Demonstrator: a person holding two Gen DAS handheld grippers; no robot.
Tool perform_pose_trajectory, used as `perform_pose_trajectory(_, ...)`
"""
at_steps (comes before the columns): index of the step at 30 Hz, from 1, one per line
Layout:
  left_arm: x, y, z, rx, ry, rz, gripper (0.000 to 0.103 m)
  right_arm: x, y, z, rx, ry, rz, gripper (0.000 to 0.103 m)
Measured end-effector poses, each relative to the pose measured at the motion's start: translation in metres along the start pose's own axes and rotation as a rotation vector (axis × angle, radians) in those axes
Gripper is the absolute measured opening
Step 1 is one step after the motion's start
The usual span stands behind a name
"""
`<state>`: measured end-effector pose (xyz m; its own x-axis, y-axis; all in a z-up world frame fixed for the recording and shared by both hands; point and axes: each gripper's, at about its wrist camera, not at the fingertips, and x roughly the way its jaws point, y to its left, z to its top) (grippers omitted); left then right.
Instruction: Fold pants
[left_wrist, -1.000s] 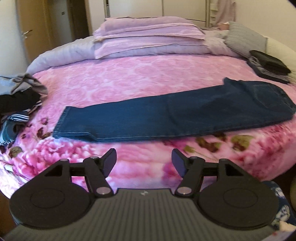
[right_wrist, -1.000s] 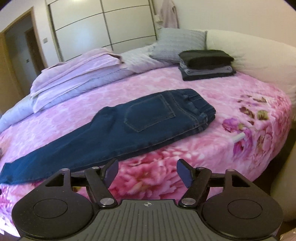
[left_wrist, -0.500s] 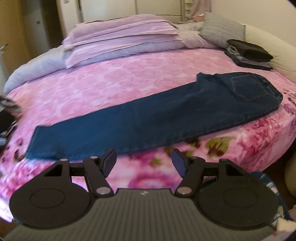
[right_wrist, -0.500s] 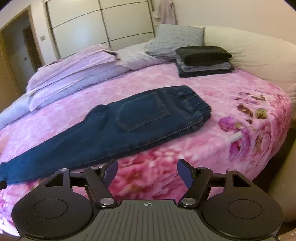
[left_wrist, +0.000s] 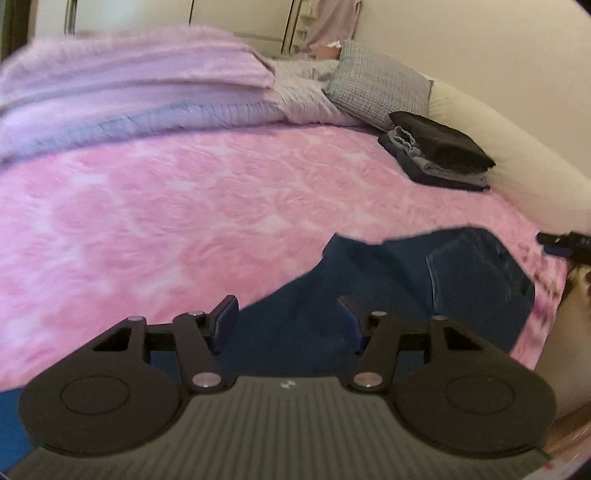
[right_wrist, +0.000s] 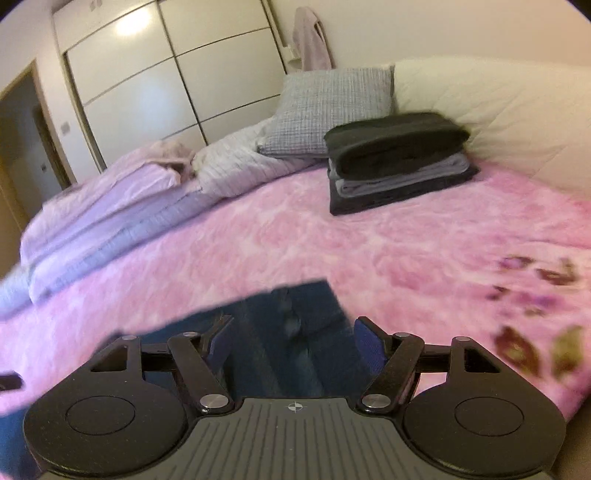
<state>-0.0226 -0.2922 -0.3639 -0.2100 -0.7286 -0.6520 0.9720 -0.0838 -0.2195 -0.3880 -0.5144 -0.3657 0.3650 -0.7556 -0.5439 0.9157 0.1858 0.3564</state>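
Note:
Dark blue jeans (left_wrist: 424, 288) lie flat on the pink floral bedspread (left_wrist: 184, 206), folded lengthwise with a back pocket facing up. My left gripper (left_wrist: 286, 319) is open and hovers close over the thigh part, nothing between its fingers. In the right wrist view the jeans' waistband end (right_wrist: 291, 321) sits right in front of my right gripper (right_wrist: 291, 341), which is open and low over the fabric. The right gripper's tip (left_wrist: 561, 242) pokes into the left wrist view at the right edge, beside the waistband.
A stack of folded dark and grey clothes (right_wrist: 395, 158) sits at the back right of the bed next to a grey pillow (right_wrist: 328, 107). Folded lilac quilts (left_wrist: 129, 92) fill the far left. A cream padded headboard (right_wrist: 498, 110) curves along the right.
Both grippers have moved in low toward the jeans, which now fill the space between their fingers. The left gripper has swung right, toward the waist end. Both remain open.

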Motion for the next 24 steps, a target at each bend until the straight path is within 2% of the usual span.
perform_pose_trajectory(3,0.045,0.004,0.022,-0.041,0.034,-0.079,0.054,0.043,-0.02,0.018,0.071,0.048,0.047,0.068)
perform_pose_trajectory(6,0.088,0.004,0.037,-0.072,0.079,-0.147,0.054,0.081,-0.039,0.025,0.149,0.144,0.115,0.068)
perform_pose_trajectory(10,0.127,0.013,0.047,-0.14,0.13,-0.233,0.053,0.106,-0.057,0.021,0.208,0.236,0.189,0.068)
perform_pose_trajectory(11,0.135,0.016,0.047,-0.162,0.138,-0.25,0.05,0.108,-0.06,0.02,0.203,0.247,0.206,0.064)
perform_pose_trajectory(12,0.14,0.017,0.048,-0.173,0.144,-0.26,0.048,0.108,-0.061,0.017,0.203,0.243,0.238,0.048)
perform_pose_trajectory(13,0.146,0.019,0.048,-0.182,0.154,-0.277,0.046,0.107,-0.063,0.016,0.211,0.232,0.26,0.046)
perform_pose_trajectory(14,0.151,0.02,0.048,-0.19,0.165,-0.294,0.039,0.104,-0.065,0.015,0.201,0.223,0.27,0.041)
perform_pose_trajectory(15,0.156,0.02,0.048,-0.195,0.178,-0.314,0.026,0.1,-0.065,0.015,0.176,0.202,0.281,0.016)
perform_pose_trajectory(16,0.161,0.019,0.047,-0.201,0.189,-0.335,0.016,0.096,-0.065,0.016,0.163,0.178,0.273,0.001)
perform_pose_trajectory(17,0.164,0.018,0.046,-0.206,0.188,-0.347,0.001,0.092,-0.066,0.016,0.169,0.167,0.274,0.001)
perform_pose_trajectory(18,0.163,0.017,0.045,-0.202,0.171,-0.351,0.001,0.087,-0.064,0.014,0.154,0.154,0.268,0.001)
perform_pose_trajectory(21,0.148,0.019,0.038,-0.21,0.029,-0.338,0.001,0.079,-0.048,0.008,0.066,0.121,0.165,0.001)
perform_pose_trajectory(23,0.147,0.024,0.026,-0.27,-0.028,-0.313,0.001,0.079,-0.048,-0.002,0.091,0.109,0.101,0.0)
perform_pose_trajectory(24,0.15,0.023,0.021,-0.269,-0.034,-0.285,0.002,0.082,-0.05,-0.007,0.123,0.112,0.078,0.0)
